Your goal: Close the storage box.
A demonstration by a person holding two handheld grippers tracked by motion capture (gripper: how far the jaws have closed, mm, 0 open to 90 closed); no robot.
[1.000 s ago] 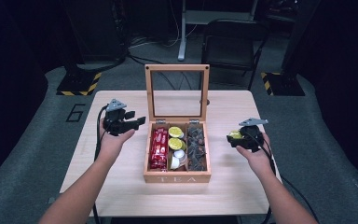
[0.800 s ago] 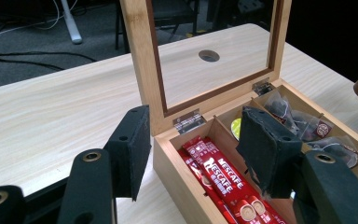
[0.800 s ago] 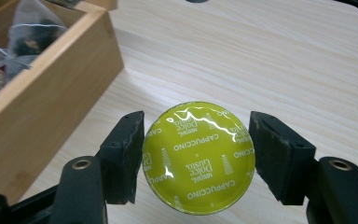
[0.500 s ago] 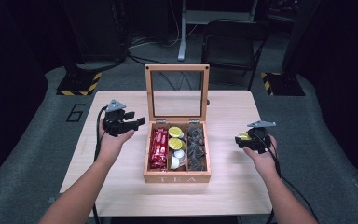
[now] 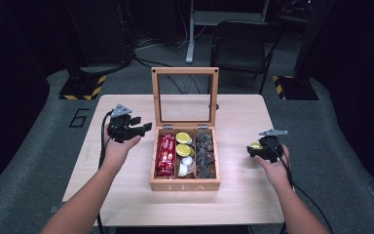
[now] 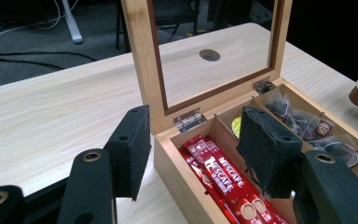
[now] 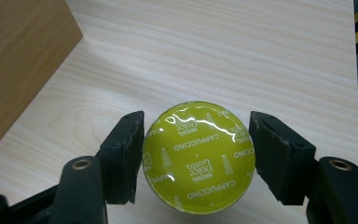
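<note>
An open wooden tea box (image 5: pixel 185 185) stands mid-table with its glass lid (image 5: pixel 185 71) upright. It holds red Nescafe sticks (image 5: pixel 166 155), yellow-green capsules (image 5: pixel 183 138) and dark tea bags (image 5: pixel 205 156). My right gripper (image 5: pixel 253 148) is right of the box, low over the table, shut on a yellow-green Dolce Gusto capsule (image 7: pixel 198 156); both pads (image 7: pixel 126 156) press its sides. My left gripper (image 5: pixel 140 124) hovers beside the box's left back corner, open with nothing between its jaws. In the left gripper view it (image 6: pixel 191 140) looks over the sticks (image 6: pixel 219 172) and the lid hinge (image 6: pixel 189 120).
The light wooden table (image 5: pixel 243 195) has bare room left, right and in front of the box. A round cable hole (image 6: pixel 209 54) lies behind the lid. The box's side wall (image 7: pixel 18 60) shows at left in the right gripper view. A chair (image 5: pixel 241 48) stands beyond the table.
My right hand has drifted a little to the right and lower toward the table, still holding the capsule. The left gripper and the box have not moved.
</note>
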